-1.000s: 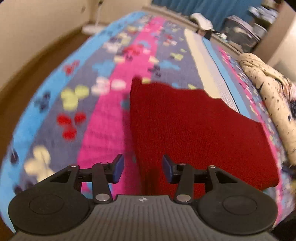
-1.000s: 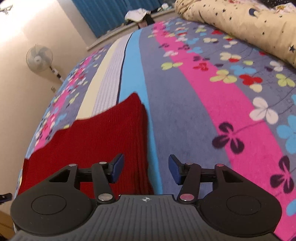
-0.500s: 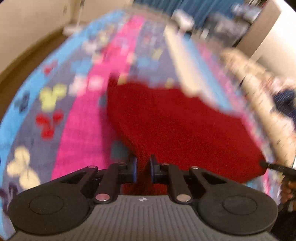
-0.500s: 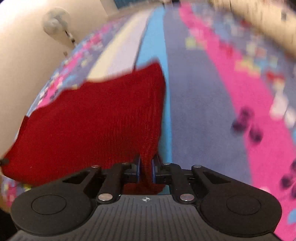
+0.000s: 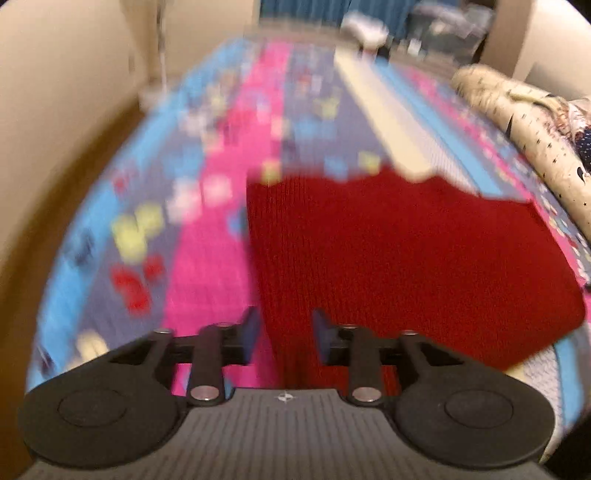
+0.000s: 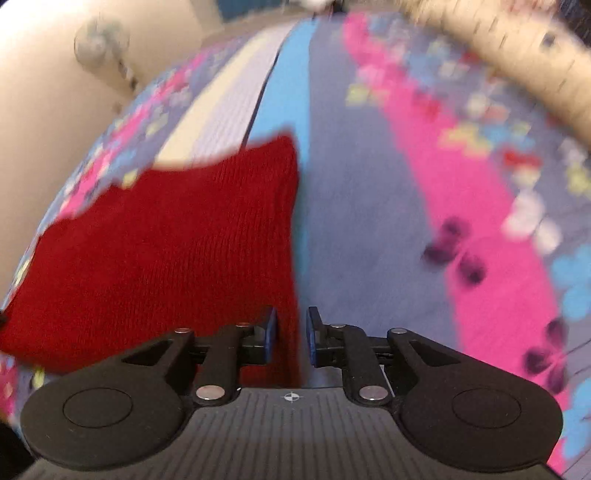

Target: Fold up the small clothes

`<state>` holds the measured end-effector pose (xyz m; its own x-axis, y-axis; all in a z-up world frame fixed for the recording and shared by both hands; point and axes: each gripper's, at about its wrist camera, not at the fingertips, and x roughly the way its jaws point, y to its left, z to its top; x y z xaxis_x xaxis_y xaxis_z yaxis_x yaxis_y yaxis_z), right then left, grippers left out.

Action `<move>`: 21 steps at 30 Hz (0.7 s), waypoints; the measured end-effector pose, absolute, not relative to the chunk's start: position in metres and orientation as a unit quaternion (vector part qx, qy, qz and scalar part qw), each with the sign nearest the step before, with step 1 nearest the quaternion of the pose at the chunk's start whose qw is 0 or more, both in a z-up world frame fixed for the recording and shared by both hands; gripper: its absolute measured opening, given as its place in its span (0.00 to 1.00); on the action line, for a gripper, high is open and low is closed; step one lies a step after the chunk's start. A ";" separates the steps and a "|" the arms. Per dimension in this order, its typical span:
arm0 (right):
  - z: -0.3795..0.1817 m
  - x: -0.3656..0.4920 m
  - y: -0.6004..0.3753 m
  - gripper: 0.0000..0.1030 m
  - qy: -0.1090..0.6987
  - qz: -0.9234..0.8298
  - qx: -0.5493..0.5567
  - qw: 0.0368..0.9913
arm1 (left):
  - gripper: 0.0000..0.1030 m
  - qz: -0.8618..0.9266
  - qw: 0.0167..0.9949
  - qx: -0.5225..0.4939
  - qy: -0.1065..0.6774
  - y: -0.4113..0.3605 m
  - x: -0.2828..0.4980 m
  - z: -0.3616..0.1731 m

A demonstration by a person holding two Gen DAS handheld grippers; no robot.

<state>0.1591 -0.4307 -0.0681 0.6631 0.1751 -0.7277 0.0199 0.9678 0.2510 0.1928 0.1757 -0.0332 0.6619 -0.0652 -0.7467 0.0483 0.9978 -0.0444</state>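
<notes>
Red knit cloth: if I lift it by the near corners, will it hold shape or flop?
Probably floppy: the red knit cloth lies flat on the bedspread, so it should sag between lift points. Its ribbed knit looks stretchy and grippy, so it is unlikely to slip from pads. It is thin, so likely light.

I saw a bed covered by a striped sheet [image 5: 221, 229] in pink, blue, grey and cream with a clover print, filling most of both views. A cream quilt with dark star specks [image 5: 517, 110] lay bunched along its right side. Plain beige walls [image 5: 55, 92] stood to the left, where a white standing fan [image 6: 101, 40] showed, blurred. Dark blue curtains [image 5: 306, 11] hung at the far end.
</notes>
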 end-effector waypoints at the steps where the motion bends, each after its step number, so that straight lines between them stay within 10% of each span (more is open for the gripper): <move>1: -0.057 0.154 -0.430 0.21 0.370 0.028 0.098 0.923 | 0.40 -0.036 0.922 -0.003 0.385 0.172 0.189 -0.025; 5: -0.044 0.147 -0.427 0.21 0.310 0.097 0.113 0.939 | 0.40 -0.094 0.925 -0.012 0.367 0.156 0.190 -0.018; 10: -0.085 0.165 -0.392 0.23 0.431 0.129 0.001 0.893 | 0.39 -0.078 0.849 0.044 0.521 0.132 0.214 -0.071; 18: -0.094 0.167 -0.405 0.24 0.441 0.093 0.007 0.892 | 0.40 -0.092 0.890 0.026 0.447 0.127 0.212 -0.043; 21: -0.098 0.171 -0.409 0.40 0.444 0.071 -0.006 0.893 | 0.40 -0.071 0.875 0.053 0.476 0.123 0.215 -0.055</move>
